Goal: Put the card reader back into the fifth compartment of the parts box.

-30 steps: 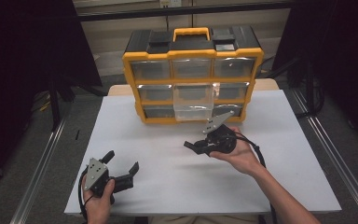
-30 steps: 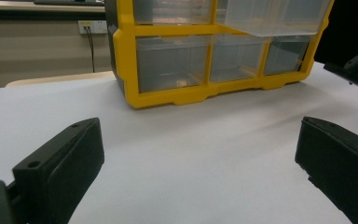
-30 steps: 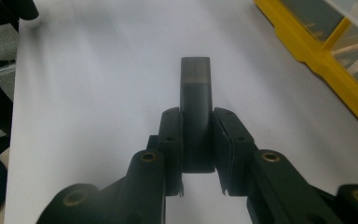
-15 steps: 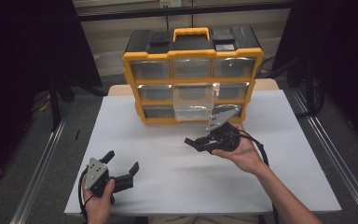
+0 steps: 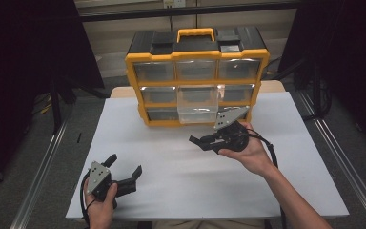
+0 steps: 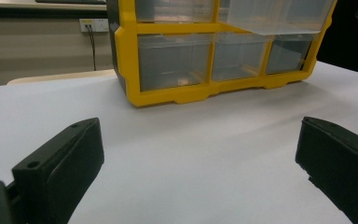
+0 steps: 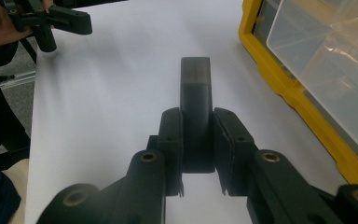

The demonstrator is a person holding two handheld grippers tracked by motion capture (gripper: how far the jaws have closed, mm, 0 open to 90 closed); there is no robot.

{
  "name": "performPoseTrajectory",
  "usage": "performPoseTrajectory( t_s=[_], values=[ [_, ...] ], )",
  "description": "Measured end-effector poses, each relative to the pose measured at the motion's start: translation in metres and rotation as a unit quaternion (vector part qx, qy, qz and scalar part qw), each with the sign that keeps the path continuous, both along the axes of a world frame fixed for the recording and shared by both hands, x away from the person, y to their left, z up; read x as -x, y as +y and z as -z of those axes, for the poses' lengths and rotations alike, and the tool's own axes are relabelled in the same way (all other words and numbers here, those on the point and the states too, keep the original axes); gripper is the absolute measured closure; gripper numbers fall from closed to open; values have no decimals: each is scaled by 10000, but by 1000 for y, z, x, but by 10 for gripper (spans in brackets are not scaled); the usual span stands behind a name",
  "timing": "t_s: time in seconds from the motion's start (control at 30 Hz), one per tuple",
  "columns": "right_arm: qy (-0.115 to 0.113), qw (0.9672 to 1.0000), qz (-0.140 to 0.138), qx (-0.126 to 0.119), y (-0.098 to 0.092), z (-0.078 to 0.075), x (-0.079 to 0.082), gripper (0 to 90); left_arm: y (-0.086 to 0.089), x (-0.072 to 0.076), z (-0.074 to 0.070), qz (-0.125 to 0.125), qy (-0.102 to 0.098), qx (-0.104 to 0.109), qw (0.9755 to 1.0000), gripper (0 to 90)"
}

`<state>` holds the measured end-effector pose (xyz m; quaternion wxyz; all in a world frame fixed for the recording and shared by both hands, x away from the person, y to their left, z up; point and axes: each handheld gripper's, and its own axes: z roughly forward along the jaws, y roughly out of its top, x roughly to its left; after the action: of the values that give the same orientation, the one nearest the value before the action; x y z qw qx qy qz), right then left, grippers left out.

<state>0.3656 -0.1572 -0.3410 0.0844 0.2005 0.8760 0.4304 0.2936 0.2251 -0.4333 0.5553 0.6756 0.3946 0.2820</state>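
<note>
A yellow and black drawer cabinet (image 5: pixel 198 45) stands at the back of the white table (image 5: pixel 171 191). Its clear middle drawer (image 5: pixel 198 98) in the middle row is pulled out. In front of that drawer, a hand holds my right gripper (image 5: pixel 201 141) just above the table. In the right gripper view, the right gripper (image 7: pixel 198 116) is shut on a dark grey block (image 7: pixel 196 84) that sticks out past the jaws. My left gripper (image 5: pixel 124 165) is held low at the front left with its jaws wide apart. Nothing lies between the jaws of the left gripper (image 6: pixel 200 158).
The pulled-out drawer (image 7: pixel 326 70) overhangs the table just right of the right gripper's jaws. The cabinet's yellow frame (image 6: pixel 168 95) faces the left gripper across bare white table. The other hand's gripper (image 7: pixel 51 21) shows far off. Metal rails (image 5: pixel 38 181) run along the floor on both sides.
The right gripper has drifted slightly up and toward the cabinet with the block still in it. The left gripper has stayed where it was.
</note>
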Motion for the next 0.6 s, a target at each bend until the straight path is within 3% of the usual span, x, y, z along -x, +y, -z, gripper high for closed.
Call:
performPoseTrajectory(
  t_s=[0.37, 0.6],
  values=[
    [-166, 9998, -29, -113, 6, -16, -5, 740, 0, -1, 1, -11, 34, -8, 10000, 12],
    [-338, 9994, -11, -55, 3, -37, -4, 739, 0, -1, 1, -6, 30, 5, 10000, 12]
  ],
)
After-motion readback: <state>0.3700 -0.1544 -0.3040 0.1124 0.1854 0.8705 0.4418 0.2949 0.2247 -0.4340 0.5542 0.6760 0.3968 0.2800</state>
